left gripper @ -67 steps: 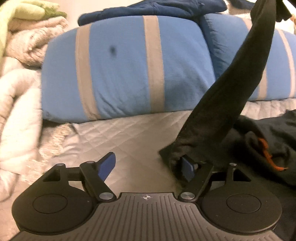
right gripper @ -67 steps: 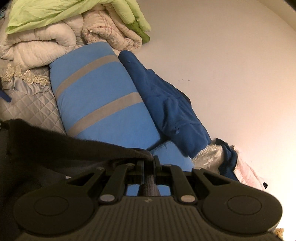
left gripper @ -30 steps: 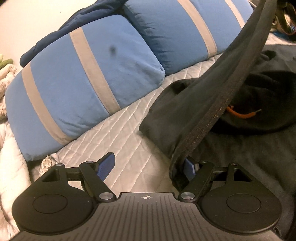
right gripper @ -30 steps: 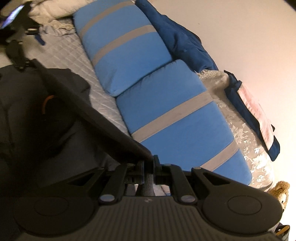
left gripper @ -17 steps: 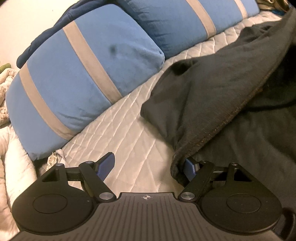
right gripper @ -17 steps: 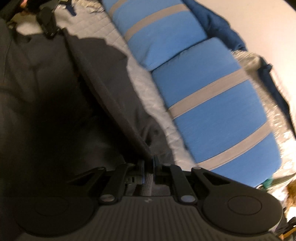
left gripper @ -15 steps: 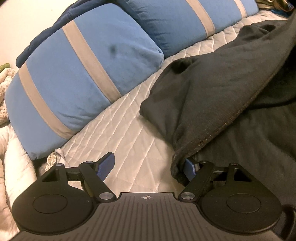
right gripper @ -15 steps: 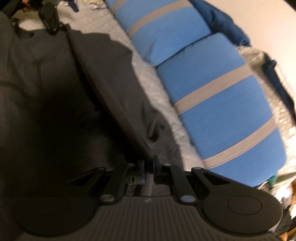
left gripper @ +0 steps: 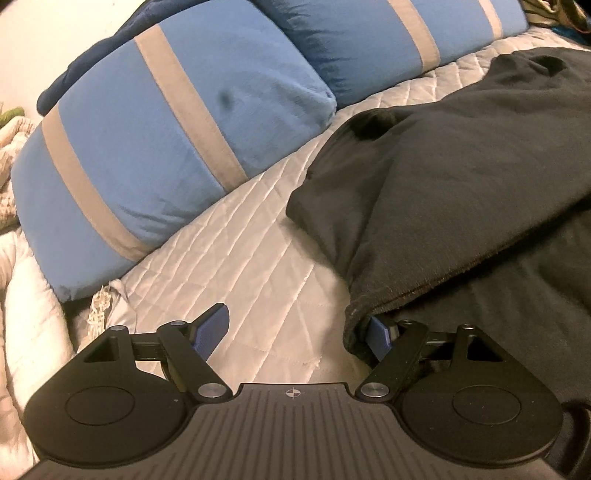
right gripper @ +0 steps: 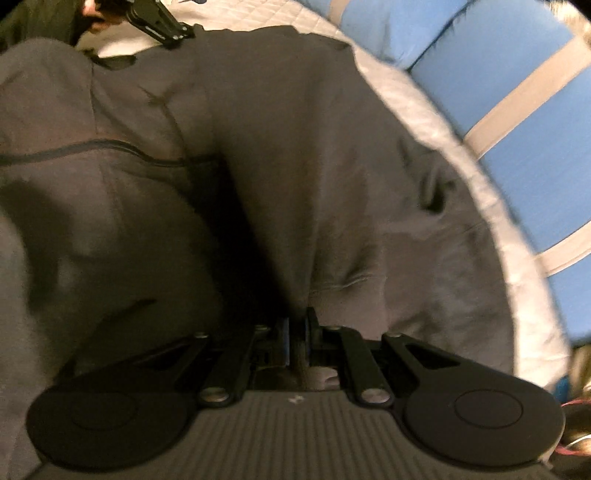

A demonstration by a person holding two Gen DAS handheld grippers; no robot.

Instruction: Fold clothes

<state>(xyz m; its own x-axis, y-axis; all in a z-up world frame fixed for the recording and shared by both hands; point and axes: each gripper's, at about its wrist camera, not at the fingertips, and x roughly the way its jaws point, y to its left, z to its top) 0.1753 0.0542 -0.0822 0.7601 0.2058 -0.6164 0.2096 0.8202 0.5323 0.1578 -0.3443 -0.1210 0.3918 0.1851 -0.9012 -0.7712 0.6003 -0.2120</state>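
- R gripper (right gripper: 295,341) clenched on black sweatshirt (right gripper: 295,166) edge – pins fold flat on quilted bedspread (left gripper: 236,258).
- L gripper (left gripper: 295,330) jaws spread wide, hem (left gripper: 424,291) draped over one finger, so no grip.

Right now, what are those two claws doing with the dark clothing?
Left gripper open, fabric draped over one finger. Right gripper shut on black garment. Garment lying on quilt. Nothing in the way.

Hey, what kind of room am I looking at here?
Most likely a bedroom: a dark garment lies on a quilted bedspread, with blue striped pillows along a pale wall.
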